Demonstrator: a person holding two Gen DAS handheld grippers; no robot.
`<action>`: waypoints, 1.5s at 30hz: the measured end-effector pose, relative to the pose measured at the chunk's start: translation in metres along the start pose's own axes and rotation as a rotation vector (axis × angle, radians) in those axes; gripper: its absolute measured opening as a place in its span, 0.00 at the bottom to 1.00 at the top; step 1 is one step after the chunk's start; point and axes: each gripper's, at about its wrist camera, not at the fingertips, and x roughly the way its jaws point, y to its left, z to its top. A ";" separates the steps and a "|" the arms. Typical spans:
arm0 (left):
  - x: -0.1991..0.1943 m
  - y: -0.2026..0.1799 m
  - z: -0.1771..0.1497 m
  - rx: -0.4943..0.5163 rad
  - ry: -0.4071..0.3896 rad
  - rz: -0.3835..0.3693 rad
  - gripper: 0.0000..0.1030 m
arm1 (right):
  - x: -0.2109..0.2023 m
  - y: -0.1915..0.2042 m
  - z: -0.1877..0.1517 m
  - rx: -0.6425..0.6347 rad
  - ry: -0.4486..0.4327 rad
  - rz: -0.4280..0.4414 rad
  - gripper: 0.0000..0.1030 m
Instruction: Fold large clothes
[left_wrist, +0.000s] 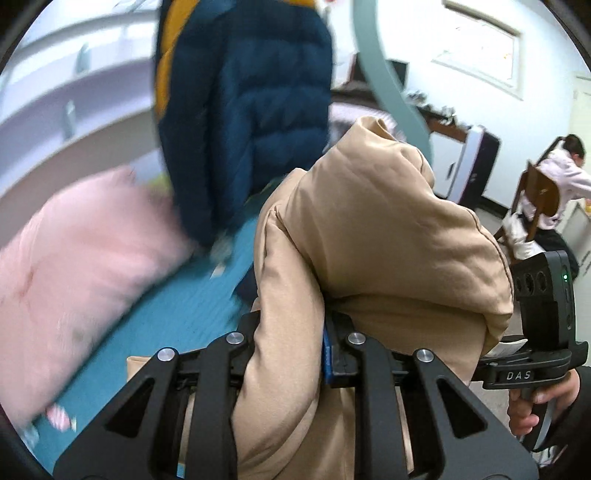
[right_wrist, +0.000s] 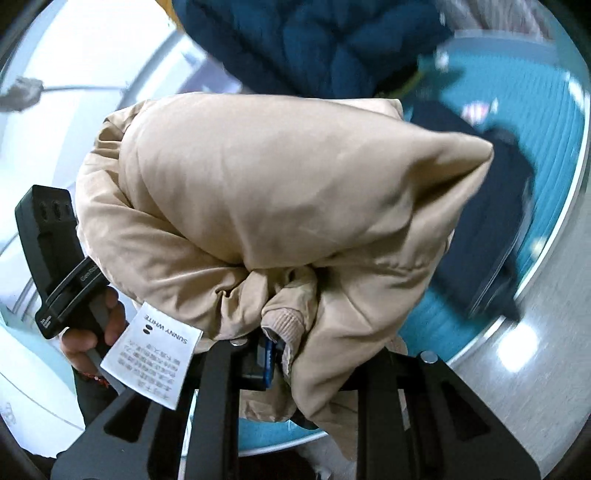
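The beige padded jacket (left_wrist: 369, 229) fills the middle of both views, bunched and lifted clear of the teal surface (left_wrist: 177, 317), its white care label (right_wrist: 151, 354) dangling at lower left of the right view. The left tongs (left_wrist: 295, 354) and right tongs (right_wrist: 291, 350) are each closed tight on a wad of its fabric, so folding looks barely begun; no neat fold shows. A navy puffer jacket (left_wrist: 243, 122) hangs at top, a pink pillow (left_wrist: 74, 266) lies left, and a seated person (left_wrist: 561, 177) is at far right.

Left tool (left_wrist: 291, 354): matte black linkage, silver rivets, blue pad, "DAS" lettering; bare-skinned hand (left_wrist: 539, 402), dark sleeve.
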 end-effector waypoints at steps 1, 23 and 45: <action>0.005 -0.007 0.020 0.012 -0.013 -0.019 0.19 | -0.008 -0.001 0.010 -0.002 -0.017 -0.005 0.18; 0.295 0.037 0.068 -0.168 0.363 -0.145 0.21 | 0.044 -0.159 0.124 0.240 0.175 -0.172 0.19; 0.216 0.071 0.043 -0.268 0.044 -0.211 0.43 | 0.026 -0.126 0.105 -0.163 -0.050 -0.551 0.46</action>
